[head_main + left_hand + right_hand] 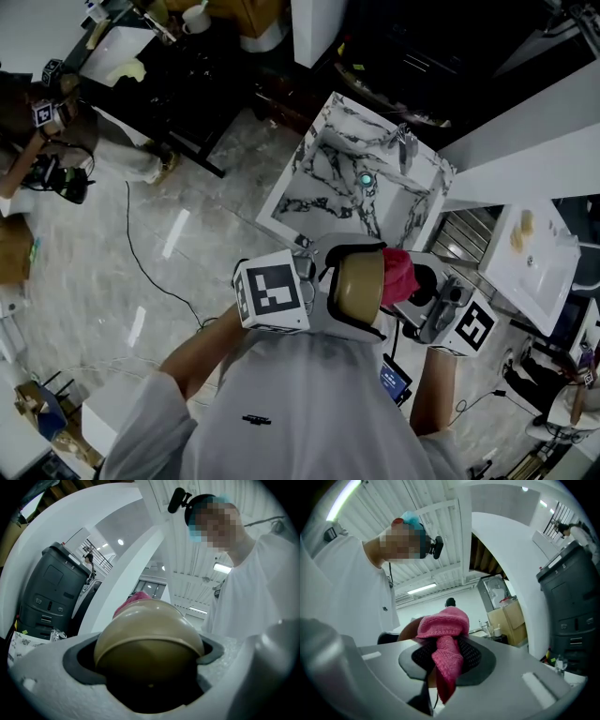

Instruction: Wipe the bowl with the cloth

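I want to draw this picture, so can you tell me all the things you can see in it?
bowl: one, tan, tipped on its side in front of the person
cloth: one, pink, right beside the bowl
sink counter: one, white with black marbling, down ahead
tap: one, silver, at the sink's far edge
cable: one, thin and black, on the pale floor at the left
left gripper: one, grey, shut on the bowl
right gripper: one, grey, shut on the cloth
shirt: one, white, on the person
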{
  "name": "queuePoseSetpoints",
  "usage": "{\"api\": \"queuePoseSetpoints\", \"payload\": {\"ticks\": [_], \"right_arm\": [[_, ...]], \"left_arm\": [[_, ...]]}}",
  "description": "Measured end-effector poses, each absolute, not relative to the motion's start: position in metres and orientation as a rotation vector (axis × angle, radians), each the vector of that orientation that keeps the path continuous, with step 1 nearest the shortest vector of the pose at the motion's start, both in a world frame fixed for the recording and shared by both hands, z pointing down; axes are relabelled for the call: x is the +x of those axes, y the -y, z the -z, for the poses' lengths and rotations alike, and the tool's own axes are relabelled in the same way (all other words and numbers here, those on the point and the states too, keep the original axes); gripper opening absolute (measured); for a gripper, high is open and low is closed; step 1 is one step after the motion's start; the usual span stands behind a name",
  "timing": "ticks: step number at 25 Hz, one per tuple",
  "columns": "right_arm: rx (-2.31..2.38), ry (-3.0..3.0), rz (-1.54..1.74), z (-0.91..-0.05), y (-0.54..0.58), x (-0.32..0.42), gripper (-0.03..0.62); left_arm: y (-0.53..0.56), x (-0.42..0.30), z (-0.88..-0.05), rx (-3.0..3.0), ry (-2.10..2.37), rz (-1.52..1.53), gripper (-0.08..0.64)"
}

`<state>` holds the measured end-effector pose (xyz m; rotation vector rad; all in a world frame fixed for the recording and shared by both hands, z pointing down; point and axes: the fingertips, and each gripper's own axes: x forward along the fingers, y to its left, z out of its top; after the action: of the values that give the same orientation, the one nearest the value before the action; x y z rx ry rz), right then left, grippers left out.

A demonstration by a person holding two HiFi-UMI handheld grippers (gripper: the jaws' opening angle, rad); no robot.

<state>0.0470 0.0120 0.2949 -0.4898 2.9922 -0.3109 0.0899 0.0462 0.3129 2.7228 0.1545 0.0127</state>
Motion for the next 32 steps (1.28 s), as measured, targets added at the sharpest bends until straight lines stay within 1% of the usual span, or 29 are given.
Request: {"api": "queuePoseSetpoints", "payload": {"ticks": [7, 16, 19, 22, 28, 32], "right_arm": [[-0.627, -3.121, 0.248, -0.320, -0.009, 0.045, 0.092], [-0.522, -3.185, 0.297, -0.329, -0.035, 0.038, 0.091], [-0.429, -3.137, 0.335, -0.319, -0.047, 0.039, 0.091], [-0.433, -3.043, 0.340, -0.300, -0.050, 0.051, 0.091], [-0.594, -2.952, 0.215, -0.264, -0.040, 0.087, 0.091], [-0.614, -3.014, 0.120, -0.257, -0.040, 0.085, 0.091]], "left_arm": [[-0.047, 0.084, -0.304, 2.700, -0.162, 0.014, 0.552], [-0.040, 0.084, -0.299, 2.728, -0.115, 0.024, 0.552], [-0.041, 0.086, -0.303, 2.768, -0.109, -0.011, 0.552], [-0.040, 0.089, -0.307, 2.799, -0.103, -0.040, 0.552], [-0.034, 0.093, -0.313, 2.787, -0.079, -0.078, 0.552], [-0.022, 0.094, -0.323, 2.798, 0.033, -0.139, 0.552]]}}
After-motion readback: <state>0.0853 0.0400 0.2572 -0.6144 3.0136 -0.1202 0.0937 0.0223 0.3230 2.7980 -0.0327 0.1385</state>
